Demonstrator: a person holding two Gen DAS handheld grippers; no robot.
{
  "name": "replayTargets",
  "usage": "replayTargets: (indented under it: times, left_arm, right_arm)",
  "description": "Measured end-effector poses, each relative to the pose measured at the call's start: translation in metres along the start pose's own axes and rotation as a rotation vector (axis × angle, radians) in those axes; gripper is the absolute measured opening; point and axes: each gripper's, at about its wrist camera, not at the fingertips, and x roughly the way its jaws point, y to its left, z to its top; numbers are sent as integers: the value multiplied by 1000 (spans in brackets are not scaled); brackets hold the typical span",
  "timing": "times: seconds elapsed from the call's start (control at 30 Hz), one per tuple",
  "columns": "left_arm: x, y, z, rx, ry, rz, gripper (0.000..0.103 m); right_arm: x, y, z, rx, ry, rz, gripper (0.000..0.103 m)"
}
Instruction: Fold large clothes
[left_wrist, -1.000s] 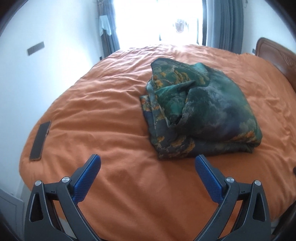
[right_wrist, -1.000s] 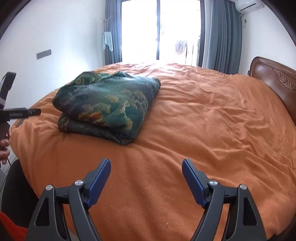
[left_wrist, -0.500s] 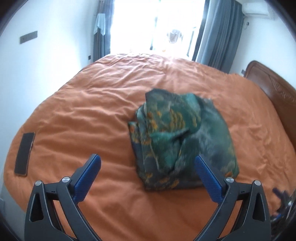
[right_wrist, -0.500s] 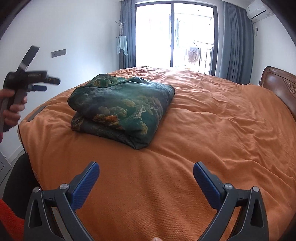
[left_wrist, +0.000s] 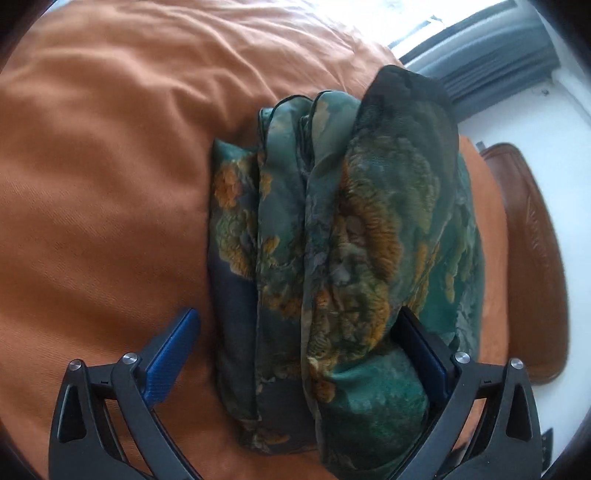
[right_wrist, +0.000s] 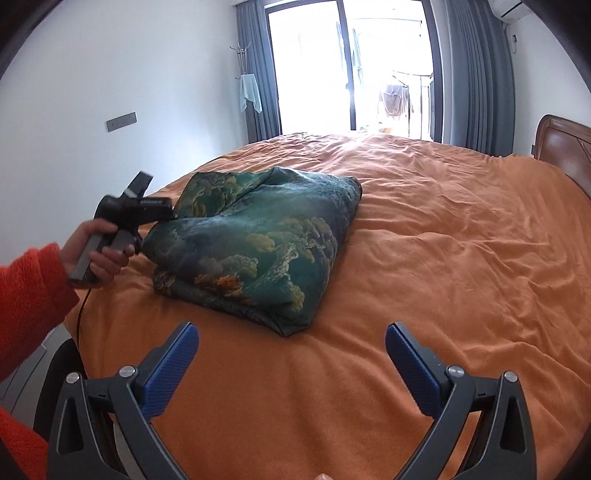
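Here the folded garment (right_wrist: 258, 243), dark green with orange and gold cloud-like print, lies in a thick stack on the orange bedspread (right_wrist: 461, 266). In the right wrist view it sits toward 11 o'clock from the picture's centre, its nearest corner pointing down toward the bottom edge. In the left wrist view the same garment (left_wrist: 332, 258) fills the middle of the picture, its layered edges running from 12 to 6 o'clock, with one loose flap raised at about 1 o'clock.

The left gripper (left_wrist: 295, 354) is spread wide around the near end of the stack. Its right finger pad (left_wrist: 421, 350) lies against the cloth, partly hidden by it, while the other blue pad (left_wrist: 173, 354) stands just beside the stack's edge over the bedspread (left_wrist: 92, 184). In the right wrist view this gripper (right_wrist: 129, 210) appears at 9 o'clock, at the garment's left edge, held by a hand (right_wrist: 99, 251) in an orange-red sleeve (right_wrist: 29, 295).

The right gripper (right_wrist: 291, 354) is wide open above bare bedspread, well apart from the garment.

Further out, a wooden headboard (right_wrist: 569, 144) shows at 3 o'clock, grey curtains (right_wrist: 476, 74) and a bright glass door (right_wrist: 351, 66) at 12 o'clock.
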Motion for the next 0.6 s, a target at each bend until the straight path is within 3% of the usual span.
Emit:
replayTargets:
  times: [0.23, 0.47, 0.6]
  left_arm:
    - [3, -15, 0, 127, -11, 53, 103]
    - [17, -1, 8, 79, 59, -65, 103]
    - [24, -3, 7, 70, 75, -77, 103]
  right_arm:
    - [67, -48, 56, 105, 65, 32, 103]
    - [107, -51, 70, 240, 101, 178, 103]
    - [147, -60, 67, 260, 204, 212, 103]
